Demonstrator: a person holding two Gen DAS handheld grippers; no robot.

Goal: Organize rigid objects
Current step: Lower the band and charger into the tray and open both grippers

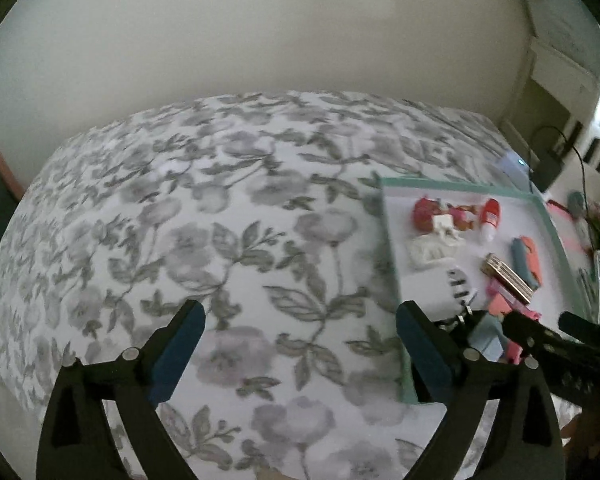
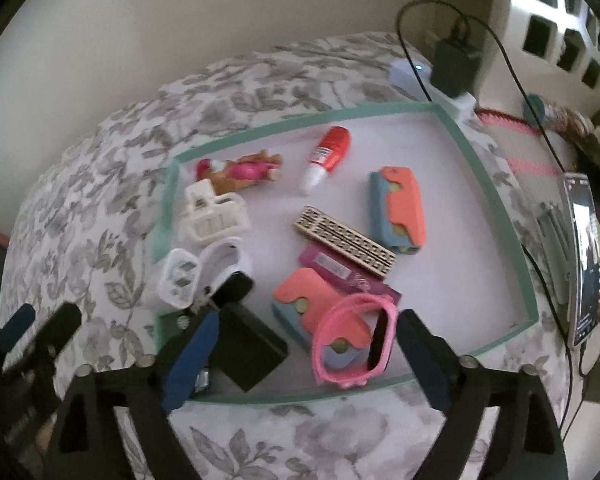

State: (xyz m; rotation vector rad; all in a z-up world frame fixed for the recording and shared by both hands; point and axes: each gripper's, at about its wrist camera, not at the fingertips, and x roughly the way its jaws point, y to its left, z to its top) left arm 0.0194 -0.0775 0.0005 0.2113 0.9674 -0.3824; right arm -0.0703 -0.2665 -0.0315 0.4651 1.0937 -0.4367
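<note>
Objects sit gathered inside green-rimmed tray (image 2: 496, 196) on floral cloth (image 1: 220, 240): red-capped tube (image 2: 326, 158), two coral-and-blue cases (image 2: 400, 208), perforated tan block (image 2: 344, 242), pink-framed piece (image 2: 354, 344), white plastic parts (image 2: 216, 220), black block (image 2: 246, 348). Layout loose, some overlapping; white plug-like part (image 2: 178, 282) straddles the left rim, though blur makes this uncertain. Cloth beside tray holds none of these pieces. Either sorting within tray remains, or collection is finished. Left gripper (image 1: 300, 344) jaws wide apart over cloth; right gripper (image 2: 306, 344) jaws apart, gripping nothing, above tray's near edge.
</note>
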